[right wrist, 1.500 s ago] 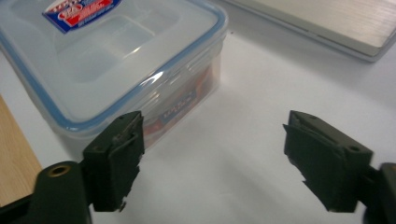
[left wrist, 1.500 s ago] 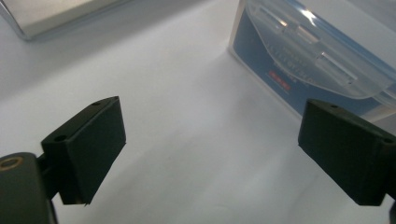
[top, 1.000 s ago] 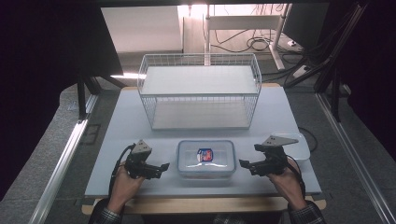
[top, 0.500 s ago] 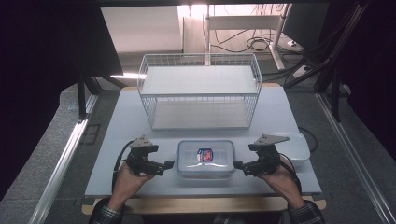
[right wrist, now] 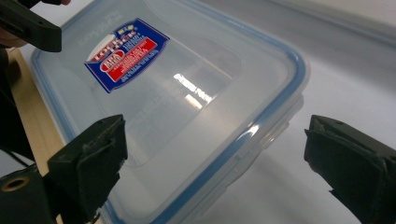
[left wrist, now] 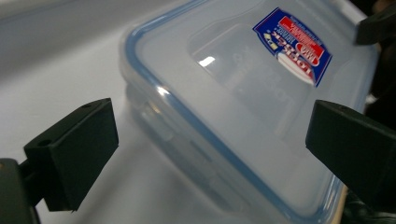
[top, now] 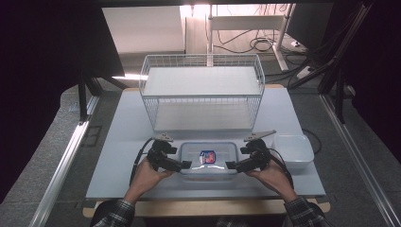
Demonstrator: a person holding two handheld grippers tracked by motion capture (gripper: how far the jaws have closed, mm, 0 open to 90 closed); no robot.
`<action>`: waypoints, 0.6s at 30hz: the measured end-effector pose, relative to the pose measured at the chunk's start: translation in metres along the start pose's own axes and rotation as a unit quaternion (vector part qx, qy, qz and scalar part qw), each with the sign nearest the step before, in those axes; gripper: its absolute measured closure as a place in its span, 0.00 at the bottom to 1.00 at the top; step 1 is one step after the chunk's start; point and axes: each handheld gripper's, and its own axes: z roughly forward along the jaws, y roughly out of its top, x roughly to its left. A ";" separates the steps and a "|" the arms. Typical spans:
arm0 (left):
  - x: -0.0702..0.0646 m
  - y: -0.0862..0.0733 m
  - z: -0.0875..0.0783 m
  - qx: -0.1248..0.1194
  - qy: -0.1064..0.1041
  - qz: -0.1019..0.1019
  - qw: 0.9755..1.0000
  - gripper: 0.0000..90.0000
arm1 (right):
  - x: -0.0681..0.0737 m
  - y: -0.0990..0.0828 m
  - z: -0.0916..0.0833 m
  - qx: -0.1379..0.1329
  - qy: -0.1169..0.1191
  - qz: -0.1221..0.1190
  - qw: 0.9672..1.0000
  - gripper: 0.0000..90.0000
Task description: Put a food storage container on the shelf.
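A clear plastic box with a blue-rimmed lid (top: 208,158) and a red-and-blue label (top: 207,156) lies near the table's front edge. My left gripper (top: 186,165) is at its left end and my right gripper (top: 230,165) at its right end. Both are open. In the left gripper view the jaws of the left gripper (left wrist: 212,149) stand wide on either side of a corner of the box (left wrist: 224,88). In the right gripper view the right gripper (right wrist: 219,172) straddles the opposite corner of the box (right wrist: 187,98) the same way. Neither touches the box.
A white wire basket (top: 203,94) stands behind the box at mid-table. A small white tub (top: 294,150) sits just right of my right hand. The pale table (top: 123,142) has a wooden front edge (top: 203,208). Dark frame posts flank it.
Both grippers have moved inward along the front of the table, closing in on the two ends of the box. The box has not moved.
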 end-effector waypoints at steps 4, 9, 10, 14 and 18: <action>0.009 -0.004 0.011 0.011 -0.067 -0.036 0.997 0.02 | -0.008 -0.001 0.005 0.004 0.037 0.037 0.999 0.08; 0.010 -0.008 0.009 0.019 -0.082 -0.054 0.995 0.06 | -0.014 -0.004 0.009 0.017 0.084 0.091 0.992 0.16; 0.012 -0.012 0.005 0.020 -0.094 -0.073 0.993 0.09 | -0.015 -0.005 0.007 0.016 0.086 0.099 0.991 0.20; 0.011 -0.018 -0.003 0.013 -0.100 -0.091 0.991 0.22 | -0.021 -0.009 0.001 0.009 0.101 0.137 0.985 0.32; 0.011 -0.024 -0.012 -0.015 -0.108 -0.113 0.988 0.35 | -0.022 -0.015 -0.007 -0.005 0.112 0.164 0.980 0.45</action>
